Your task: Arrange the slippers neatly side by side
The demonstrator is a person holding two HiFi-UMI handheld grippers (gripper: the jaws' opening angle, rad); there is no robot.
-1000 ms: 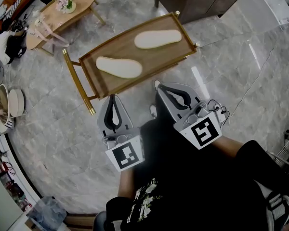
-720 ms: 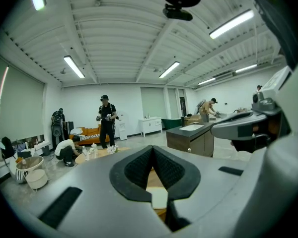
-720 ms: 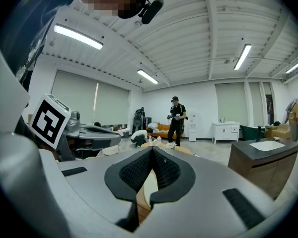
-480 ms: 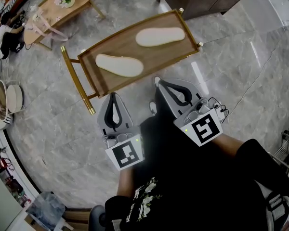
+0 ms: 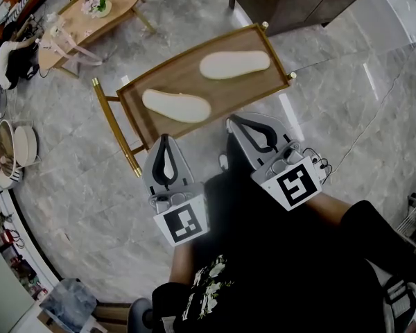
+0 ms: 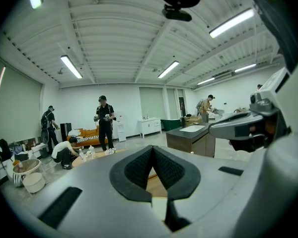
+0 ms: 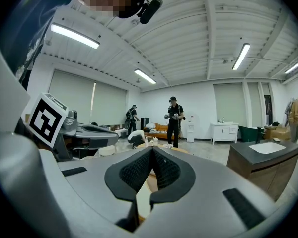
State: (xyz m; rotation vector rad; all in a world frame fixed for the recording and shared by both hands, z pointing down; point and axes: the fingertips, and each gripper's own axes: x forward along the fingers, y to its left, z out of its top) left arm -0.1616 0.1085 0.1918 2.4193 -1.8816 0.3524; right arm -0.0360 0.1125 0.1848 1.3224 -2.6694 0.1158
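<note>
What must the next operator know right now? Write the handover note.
Left gripper: shut, empty, just short of the table's near edge.
Right gripper: shut, empty, also by the near edge.
Things: both slippers lie on the wooden table, the left slipper and the right slipper apart and staggered end to end.
Done: nothing yet.
Left: open the jaws, take one slipper, set it beside the other, and line them up.

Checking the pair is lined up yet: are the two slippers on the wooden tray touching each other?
Apart. The head view shows bare wood of the tray between the nearer slipper and the farther slipper.
</note>
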